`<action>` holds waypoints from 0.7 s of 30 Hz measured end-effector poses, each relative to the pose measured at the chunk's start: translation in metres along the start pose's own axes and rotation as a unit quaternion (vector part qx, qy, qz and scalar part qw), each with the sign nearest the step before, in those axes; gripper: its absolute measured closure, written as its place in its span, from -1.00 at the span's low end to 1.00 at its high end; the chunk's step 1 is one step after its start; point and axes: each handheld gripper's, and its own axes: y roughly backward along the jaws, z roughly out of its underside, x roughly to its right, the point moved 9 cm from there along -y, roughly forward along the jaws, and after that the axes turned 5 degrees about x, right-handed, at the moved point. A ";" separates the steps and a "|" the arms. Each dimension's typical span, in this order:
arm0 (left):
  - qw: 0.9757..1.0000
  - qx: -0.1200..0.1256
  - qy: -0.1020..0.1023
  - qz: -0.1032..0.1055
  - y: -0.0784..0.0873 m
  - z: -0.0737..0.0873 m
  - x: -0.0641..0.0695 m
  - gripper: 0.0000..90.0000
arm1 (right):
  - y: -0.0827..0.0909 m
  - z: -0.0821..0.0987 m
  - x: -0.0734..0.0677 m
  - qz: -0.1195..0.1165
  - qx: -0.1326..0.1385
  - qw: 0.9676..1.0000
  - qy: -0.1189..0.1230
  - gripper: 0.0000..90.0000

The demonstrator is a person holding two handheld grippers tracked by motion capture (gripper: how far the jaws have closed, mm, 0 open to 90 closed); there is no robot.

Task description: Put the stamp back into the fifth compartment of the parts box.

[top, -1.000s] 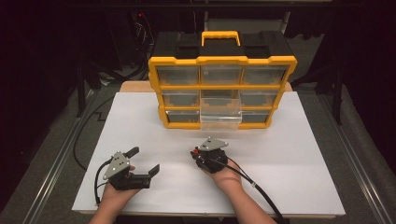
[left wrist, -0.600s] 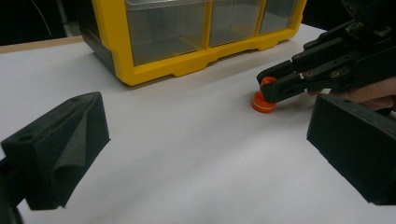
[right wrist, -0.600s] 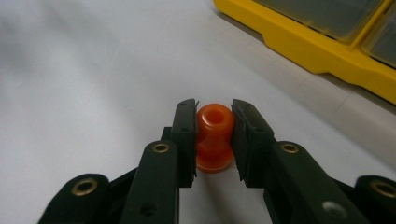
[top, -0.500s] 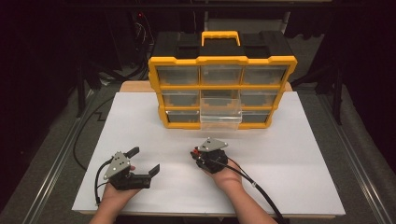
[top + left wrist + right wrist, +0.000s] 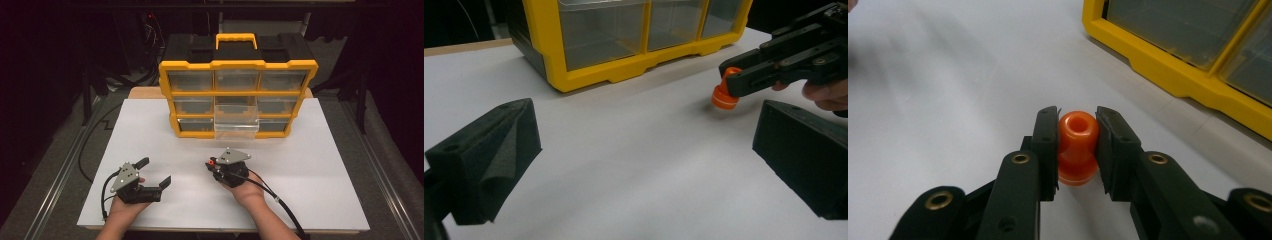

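while we grip an orange part, our other jaws stand wide and empty.

nearest us, our left gripper (image 5: 153,173) rests low over the white table (image 5: 320,165), its jaws spread wide apart with nothing between them. just beyond and to its right, our right gripper (image 5: 212,165) has its jaws closed narrow on the small orange part (image 5: 1077,145), the pads pressing it from both sides; in the left gripper view the orange part (image 5: 724,95) sits at the jaw tips, close over the tabletop. farther off stands the yellow drawer organizer (image 5: 238,65), upright at the table's far edge, with one clear drawer (image 5: 236,122) in its middle column pulled out toward us.
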 end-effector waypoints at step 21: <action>1.000 0.000 0.004 -0.003 0.000 0.000 -0.002 -0.99 | 0.051 0.021 0.015 0.015 0.005 1.000 -0.011 0.63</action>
